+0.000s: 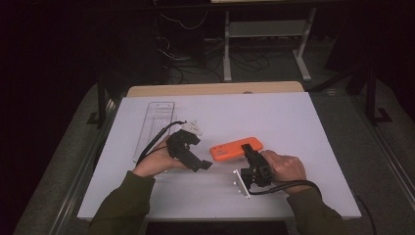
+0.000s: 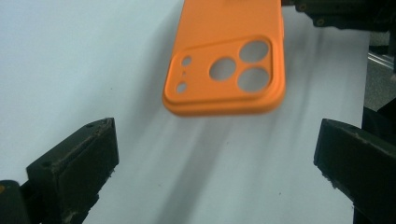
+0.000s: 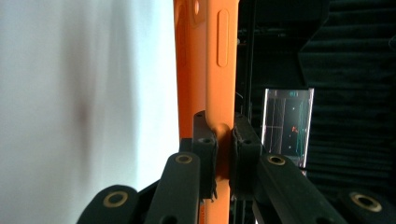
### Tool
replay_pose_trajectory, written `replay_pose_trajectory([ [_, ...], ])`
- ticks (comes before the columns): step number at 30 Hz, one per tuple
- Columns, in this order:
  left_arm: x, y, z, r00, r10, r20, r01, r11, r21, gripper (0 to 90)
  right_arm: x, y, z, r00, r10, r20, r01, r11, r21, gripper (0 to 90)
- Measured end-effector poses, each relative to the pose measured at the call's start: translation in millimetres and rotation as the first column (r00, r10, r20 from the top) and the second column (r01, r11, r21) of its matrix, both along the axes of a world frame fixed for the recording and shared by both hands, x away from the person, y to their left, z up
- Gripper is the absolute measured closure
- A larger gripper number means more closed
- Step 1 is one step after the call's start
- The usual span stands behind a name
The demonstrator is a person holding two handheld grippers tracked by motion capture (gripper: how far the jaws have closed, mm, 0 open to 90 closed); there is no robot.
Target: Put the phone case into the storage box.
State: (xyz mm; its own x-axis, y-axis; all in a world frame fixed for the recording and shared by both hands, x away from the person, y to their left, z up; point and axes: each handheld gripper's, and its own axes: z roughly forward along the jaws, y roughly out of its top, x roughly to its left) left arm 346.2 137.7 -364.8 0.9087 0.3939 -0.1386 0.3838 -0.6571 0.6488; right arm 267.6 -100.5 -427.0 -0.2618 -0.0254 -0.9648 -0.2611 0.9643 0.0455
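Phone case [image 1: 237, 149], orange, held above the white surface [image 1: 293, 122] near its middle, between the two hands. The right tongs [image 1: 247, 151] are closed on it: in the right gripper view the two pads pinch one long side wall of the case [image 3: 205, 70], with the wall running straight away from the jaws. The left tongs [image 1: 204, 165] stand fully open and hold nothing; in the left gripper view both jaws are spread wide with bare surface [image 2: 70, 56] between them, and the case [image 2: 224, 60] hangs ahead of the gap, apart from either pad.

Long axis: in the high view it runs roughly left to right across the surface, slightly raised toward the right. The camera-cutout end, with its three large round holes, points toward the left tongs; the opposite end lies by the right hand [image 1: 284, 166]. The outer back of the case faces the left gripper's camera.

Relation governing the next move: the case lies just to the right of the open left tongs, cutout end nearest them, so a short advance along the long axis would likely bring that free end between the jaws. A clear tray [image 1: 154, 127] lies well apart at the left of the surface.
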Motion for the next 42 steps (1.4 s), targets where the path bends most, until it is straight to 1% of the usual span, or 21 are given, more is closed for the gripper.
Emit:
replay_pose_trajectory([
  [3,-0.1,2.6,-3.2,0.9999,-0.002,0.015,0.002,1.0,0.006,0.0,1.0,-2.7,1.1,0.9999,-0.01,-0.003,0.01,1.0,0.017,81.6],
  [8,0.7,4.8,-6.9,0.9999,0.01,0.0,-0.01,0.9999,0.01,0.0,3.1,-5.0,2.9,0.9999,-0.013,-0.009,0.014,0.999,0.03,81.6],
  [9,0.9,5.1,-7.5,1.0,0.007,0.002,-0.008,0.9999,0.012,0.0,3.4,-5.4,3.7,0.9999,-0.014,-0.009,0.014,1.0,0.028,81.6],
  [11,1.5,5.5,-8.7,1.0,0.003,0.005,-0.003,0.9999,0.014,0.0,4.2,-6.0,3.3,0.9998,-0.021,-0.004,0.022,0.999,0.049,81.6],
  [13,3.1,6.5,-9.4,0.9999,-0.012,0.011,0.011,0.9995,0.029,0.0,4.9,-6.4,3.8,0.9996,-0.024,-0.012,0.024,0.999,0.047,81.5],
  [17,1.0,6.3,-11.8,1.0,0.001,0.009,-0.002,0.9994,0.033,0.0,6.4,-7.2,5.2,0.9991,-0.031,-0.028,0.032,0.997,0.069,81.4],
  [19,0.3,6.4,-12.4,1.0,0.004,0.005,-0.004,0.9997,0.026,0.0,7.2,-8.1,5.5,0.9979,-0.039,-0.051,0.044,0.994,0.097,81.4],
  [22,-0.1,6.6,-12.7,0.9999,0.01,0.01,-0.01,0.9999,0.011,0.0,7.9,-9.0,6.0,0.9969,-0.042,-0.066,0.049,0.992,0.115,81.4],
  [23,0.6,7.5,-12.0,0.9998,0.005,0.017,-0.005,0.9998,0.02,0.0,8.3,-9.1,6.8,0.9967,-0.041,-0.071,0.049,0.992,0.12,81.4],
  [25,0.8,7.6,-12.0,0.9997,0.02,0.016,-0.02,0.9998,0.009,0.0,8.5,-8.8,7.0,0.996,-0.042,-0.078,0.052,0.991,0.127,81.4],
  [27,1.5,8.7,-11.8,0.9996,0.022,0.019,-0.022,0.9994,0.025,0.0,8.8,-8.8,6.6,0.9955,-0.042,-0.085,0.054,0.988,0.144,81.4],
  [29,2.2,8.6,-12.3,0.9994,0.025,0.023,-0.025,0.9994,0.022,0.0,9.4,-9.2,7.2,0.9941,-0.045,-0.099,0.06,0.986,0.158,81.3],
  [32,2.5,8.3,-12.4,0.9994,0.016,0.029,-0.017,0.9992,0.037,0.0,11.6,-9.5,8.5,0.9937,-0.037,-0.105,0.055,0.983,0.174,81.4],
  [33,1.7,7.3,-13.0,0.9993,0.026,0.026,-0.027,0.9992,0.029,0.0,11.9,-9.5,8.0,0.9927,-0.04,-0.113,0.06,0.981,0.184,81.4],
  [34,1.6,7.1,-13.3,0.9995,0.022,0.025,-0.023,0.9991,0.035,0.0,11.8,-9.6,7.5,0.9913,-0.048,-0.123,0.071,0.979,0.193,81.3],
  [36,1.9,7.3,-13.0,0.9994,0.02,0.027,-0.021,0.9987,0.045,0.0,13.3,-9.8,8.2,0.9913,-0.042,-0.125,0.066,0.98,0.189,81.4],
  [37,1.9,7.3,-12.9,0.9994,0.02,0.027,-0.021,0.9988,0.044,0.0,13.1,-10.0,8.1,0.9893,-0.048,-0.137,0.075,0.978,0.194,81.3],
  [38,1.4,6.6,-13.4,0.9991,0.032,0.026,-0.033,0.9991,0.027,0.0,13.4,-10.1,7.9,0.9891,-0.049,-0.139,0.078,0.975,0.206,81.3],
  [39,1.4,6.8,-13.0,0.9991,0.034,0.028,-0.034,0.9991,0.025,0.0,13.6,-10.1,8.6,0.9886,-0.052,-0.141,0.083,0.971,0.224,81.3],
  [40,2.5,7.8,-12.2,0.9991,0.02,0.036,-0.021,0.9991,0.038,0.0,14.3,-10.4,9.6,0.9895,-0.049,-0.136,0.079,0.97,0.228,81.4],
  [42,2.1,7.8,-12.0,0.9992,0.026,0.031,-0.027,0.9991,0.033,0.0,14.6,-11.1,10.0,0.9859,-0.055,-0.158,0.093,0.966,0.243,81.4],
])
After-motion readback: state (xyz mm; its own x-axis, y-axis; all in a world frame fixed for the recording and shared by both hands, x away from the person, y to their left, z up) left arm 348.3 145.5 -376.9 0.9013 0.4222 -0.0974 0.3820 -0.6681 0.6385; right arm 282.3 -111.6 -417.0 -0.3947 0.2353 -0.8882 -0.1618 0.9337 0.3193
